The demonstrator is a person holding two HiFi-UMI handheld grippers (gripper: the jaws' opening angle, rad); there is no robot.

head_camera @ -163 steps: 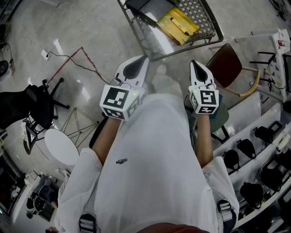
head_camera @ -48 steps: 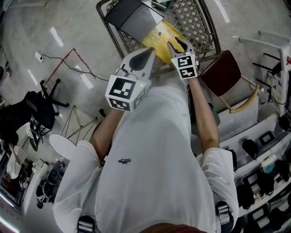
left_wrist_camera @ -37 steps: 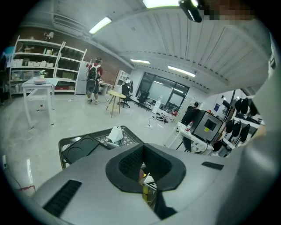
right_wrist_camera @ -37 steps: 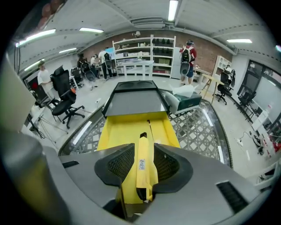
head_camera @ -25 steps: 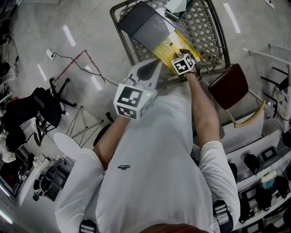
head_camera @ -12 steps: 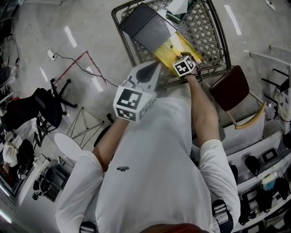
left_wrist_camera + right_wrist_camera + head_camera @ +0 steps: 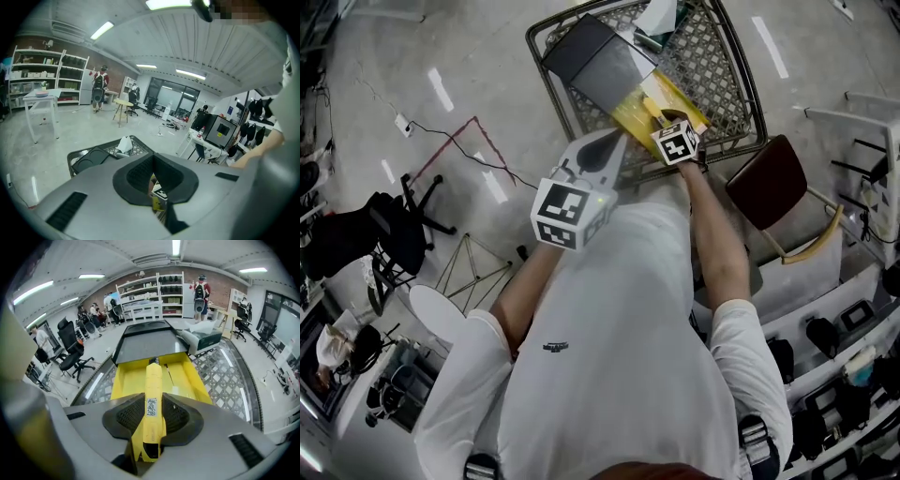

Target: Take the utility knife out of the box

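finds the right gripper (image 7: 152, 399) clamped on the utility knife (image 7: 153, 376), jaws just closed and pressing on its rear half at a fairly wide set. places the knife lengthwise over the open yellow box (image 7: 190, 380), nose pointing far toward the dark lid (image 7: 145, 345), all inside the wire basket (image 7: 229, 380); cannot confirm full clearance from the tray floor. finds the left gripper (image 7: 152, 159) near and to the left, jaws together on nothing, lending no support to the box. judges the main risk to be rotation or slip between the pads, owing to a rear-end hold with the long nose overhanging. judges a second risk to be the nose snagging the lid or the far wall on a steep lift, dragging the unrestrained box along. flags a drop onto the basket mesh on any loosening of the grip. cannot tell the blade's position from these views; treats an exposed edge as possible.
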